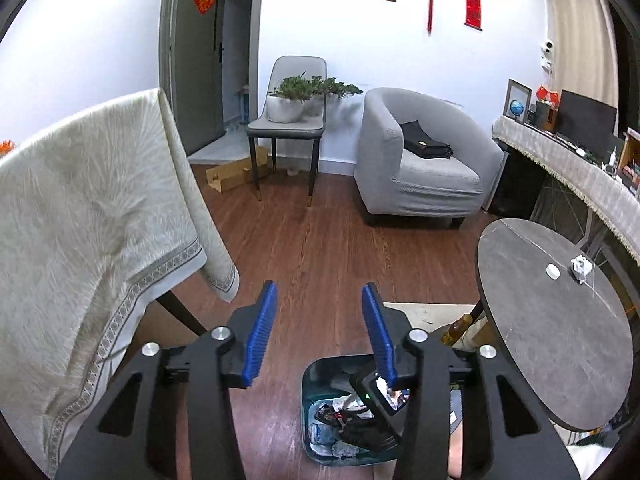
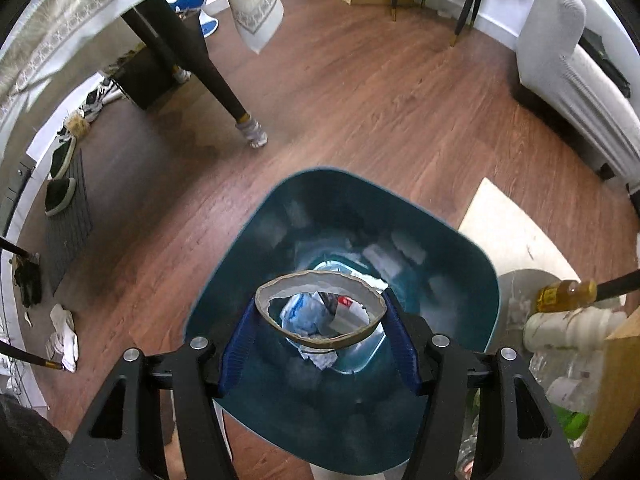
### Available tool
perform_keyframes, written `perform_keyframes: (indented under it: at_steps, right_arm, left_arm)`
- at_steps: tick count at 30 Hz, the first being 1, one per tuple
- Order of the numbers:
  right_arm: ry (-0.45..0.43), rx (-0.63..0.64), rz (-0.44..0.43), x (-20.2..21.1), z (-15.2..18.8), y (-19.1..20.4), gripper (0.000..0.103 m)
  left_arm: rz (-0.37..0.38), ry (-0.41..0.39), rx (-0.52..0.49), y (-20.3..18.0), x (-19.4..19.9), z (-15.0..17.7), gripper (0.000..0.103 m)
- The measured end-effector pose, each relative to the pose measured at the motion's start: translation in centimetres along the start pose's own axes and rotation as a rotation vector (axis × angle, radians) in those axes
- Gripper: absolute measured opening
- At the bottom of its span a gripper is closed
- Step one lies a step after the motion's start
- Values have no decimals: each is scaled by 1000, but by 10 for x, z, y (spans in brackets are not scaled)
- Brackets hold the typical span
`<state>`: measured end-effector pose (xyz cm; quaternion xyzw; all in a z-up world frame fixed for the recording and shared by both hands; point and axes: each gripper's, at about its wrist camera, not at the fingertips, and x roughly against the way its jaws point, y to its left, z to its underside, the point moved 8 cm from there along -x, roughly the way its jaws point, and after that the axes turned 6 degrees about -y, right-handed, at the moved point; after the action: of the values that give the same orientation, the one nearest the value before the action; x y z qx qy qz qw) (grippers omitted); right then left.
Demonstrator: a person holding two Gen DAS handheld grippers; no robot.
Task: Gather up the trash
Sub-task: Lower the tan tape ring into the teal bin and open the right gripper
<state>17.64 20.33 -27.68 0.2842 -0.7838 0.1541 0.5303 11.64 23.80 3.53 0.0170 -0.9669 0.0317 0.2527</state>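
Right gripper [image 2: 320, 320] clamps a squashed cardboard ring [image 2: 320, 312] between its blue pads, directly above the open teal trash bin [image 2: 460, 264]. Inside the bin, crumpled wrappers and paper [image 2: 316, 312] lie at the bottom. Left gripper [image 1: 318, 332] is open, holding nothing, raised over wood floor left of the bin. A crumpled paper ball [image 1: 581, 267] sits on the round dark table [image 1: 552, 344], right of the bin.
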Motion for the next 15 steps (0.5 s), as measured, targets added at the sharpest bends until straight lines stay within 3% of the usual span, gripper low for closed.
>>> perform_keyframes:
  at_steps: [3,5,6,11,15]
  right_arm:
    - [25,6,7,-7,9,-1,63]
    - [43,17,14,-9,14,-1,76]
    - [43,23,18,-9,15,-1,77]
    - [19,57,36,4,13,0,78]
    - [-37,13,-25,31,0,3,78]
  left_arm:
    - [5,-9,-10,-5,2,-3,46]
    - [7,-17,-16,-9,4,-6,46]
    - [6,-21,-17,-10,5,-7,46]
    - [17,-37,-1,-13,9,-15,46]
    - [9,-57,-15,-18,14,-23,46]
